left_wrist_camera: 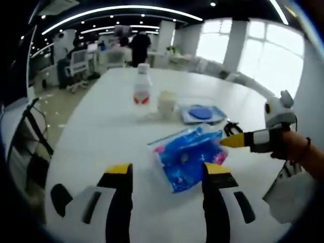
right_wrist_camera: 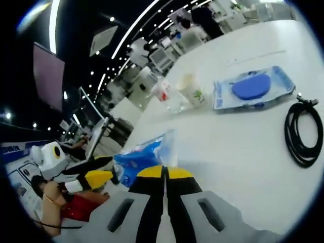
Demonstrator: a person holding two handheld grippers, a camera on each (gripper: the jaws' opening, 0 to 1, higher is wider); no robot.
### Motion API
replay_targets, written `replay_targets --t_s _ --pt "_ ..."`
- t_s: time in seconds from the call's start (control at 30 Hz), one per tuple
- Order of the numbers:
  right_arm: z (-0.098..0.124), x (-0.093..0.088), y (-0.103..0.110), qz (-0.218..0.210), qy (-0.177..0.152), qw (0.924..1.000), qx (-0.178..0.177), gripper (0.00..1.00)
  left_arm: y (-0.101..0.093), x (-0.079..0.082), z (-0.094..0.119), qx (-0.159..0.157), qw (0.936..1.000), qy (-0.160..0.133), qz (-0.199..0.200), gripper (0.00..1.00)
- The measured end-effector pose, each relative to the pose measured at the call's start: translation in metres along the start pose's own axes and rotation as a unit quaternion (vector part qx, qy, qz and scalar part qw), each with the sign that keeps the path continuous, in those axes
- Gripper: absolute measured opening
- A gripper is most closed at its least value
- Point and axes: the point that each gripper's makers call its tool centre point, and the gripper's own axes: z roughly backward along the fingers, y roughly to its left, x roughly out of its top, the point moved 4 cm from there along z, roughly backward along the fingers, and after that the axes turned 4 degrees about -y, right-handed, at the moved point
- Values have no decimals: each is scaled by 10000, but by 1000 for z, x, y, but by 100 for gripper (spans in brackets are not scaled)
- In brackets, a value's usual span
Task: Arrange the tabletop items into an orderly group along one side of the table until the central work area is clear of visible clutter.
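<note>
Hovering open left gripper (left_wrist_camera: 167, 174) jaws astride the blue packet (left_wrist_camera: 190, 154), lying at twelve o'clock, long axis toward two, nearer the right gripper (right_wrist_camera: 164, 174), jaws closed, touching its corner.

Bare tabletop (left_wrist_camera: 101, 147) left of blue packet (left_wrist_camera: 187, 157); bottle (left_wrist_camera: 142, 91), cup (left_wrist_camera: 167, 104) beyond.

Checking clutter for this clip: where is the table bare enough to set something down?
Bare table lies left of the bottle, and more between the blue packet and the black cable. It is crowded where bottle, cup and packet cluster, and around the blue bag by the right gripper.
</note>
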Motion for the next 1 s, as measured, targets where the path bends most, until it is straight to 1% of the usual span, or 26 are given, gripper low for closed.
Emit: replay_targets --t_s 0.03,0.13,0.33,0.37,0.5,0.57,0.6,0.63,0.7,0.77,0.87,0.93,1.0 --pt "1 0 0 -1 -3 10000 2 1 0 0 0 -18 10000 -12 9 43" --pt "6 4 1 3 -54 10000 11 1 -2 0 -2 -76 10000 33 38 42" --pt "16 10 3 5 -149 9999 54 1 -9 -1 -7 -157 9997 147 140 33" --pt "17 11 3 15 -158 9999 48 1 -10 -1 -7 -170 9996 155 143 31" --pt "22 13 1 77 -185 9998 -27 1 -18 1 -8 -266 9993 110 257 12" --pt "24 14 -1 103 -202 9997 -73 1 -21 1 -9 -261 9994 164 179 9" --pt "25 14 -2 104 -205 9997 -85 1 -22 1 -9 -273 9994 196 123 6" --pt "26 15 -3 102 -197 9997 -99 1 -23 1 -9 -274 9994 199 90 5" --pt "29 16 -5 80 -207 9996 -149 1 -27 1 -10 -327 9990 188 232 1" --pt "33 17 -8 119 -206 9995 -209 1 -27 2 -11 -337 9989 177 264 0" --pt "37 17 -9 118 -212 9994 -252 1 -33 2 -13 -410 9986 240 214 0" --pt "40 18 -12 177 -221 9990 -342 1 -37 1 -15 -503 9979 335 231 0" --pt "42 19 -14 217 -217 9988 -386 1 -41 2 -16 -528 9978 349 206 0"
